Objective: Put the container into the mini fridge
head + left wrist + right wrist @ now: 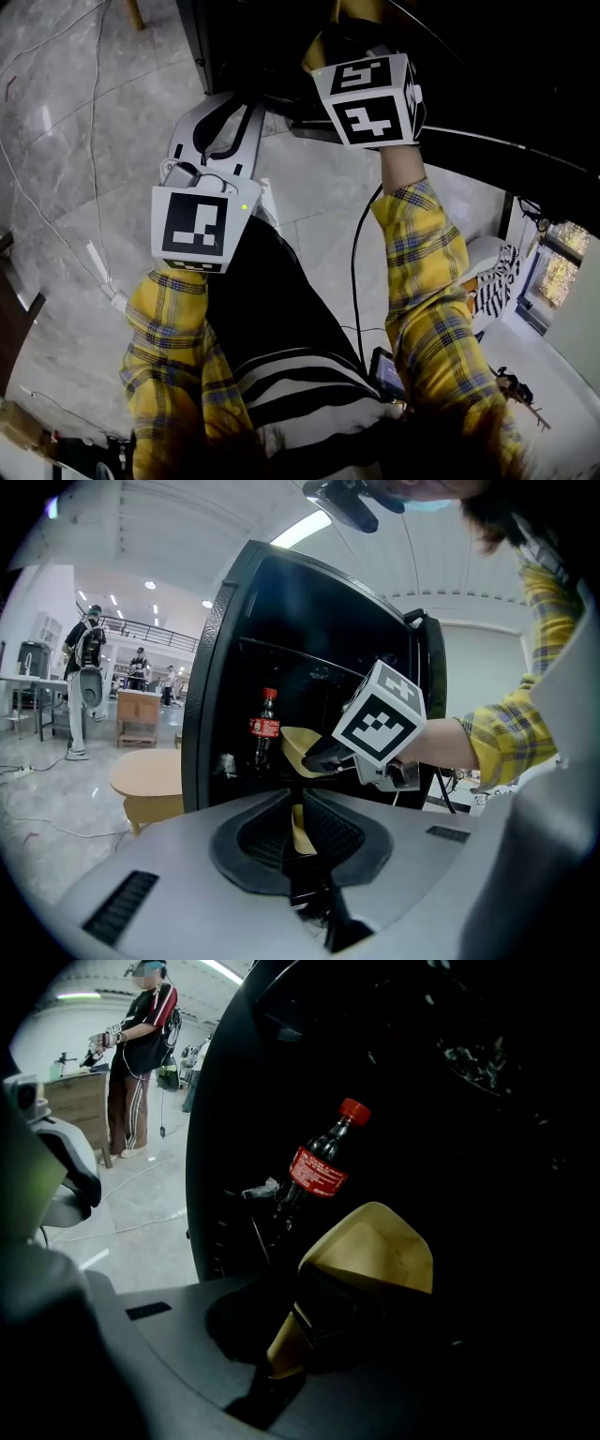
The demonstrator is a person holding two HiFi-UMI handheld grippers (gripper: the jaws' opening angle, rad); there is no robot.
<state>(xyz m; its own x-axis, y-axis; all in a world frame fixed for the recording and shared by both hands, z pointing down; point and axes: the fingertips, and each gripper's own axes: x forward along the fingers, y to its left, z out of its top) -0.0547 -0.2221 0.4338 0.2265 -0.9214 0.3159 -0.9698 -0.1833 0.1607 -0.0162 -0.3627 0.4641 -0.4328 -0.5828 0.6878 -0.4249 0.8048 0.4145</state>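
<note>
Clamping the right gripper (302, 1333) onto the near wall of the tan container (375, 1246), jaws clenched on that wall with one inside and one outside. Carrying the container off any surface, at or just inside the open front of the black mini fridge (217, 658), as read from the left gripper view. Not resting it on anything that can be made out, the interior being too dark to say what lies beneath. Holding the left gripper (300, 803) outside, on the near side of the fridge front, jaws drawn almost together on nothing nameable. Seeing only a thin pale sliver in the slit between them. Noting a red-capped cola bottle (319, 1171) upright in the dark interior, to the left of the container and apart from it. Judging pickup as done and the carry into the fridge as nearly done. Counting as left: pushing farther in, setting the container down clear of the bottle, letting go, drawing the right gripper out. Not making out the door in any view, so not judging whether closing is part of what is left.
</note>
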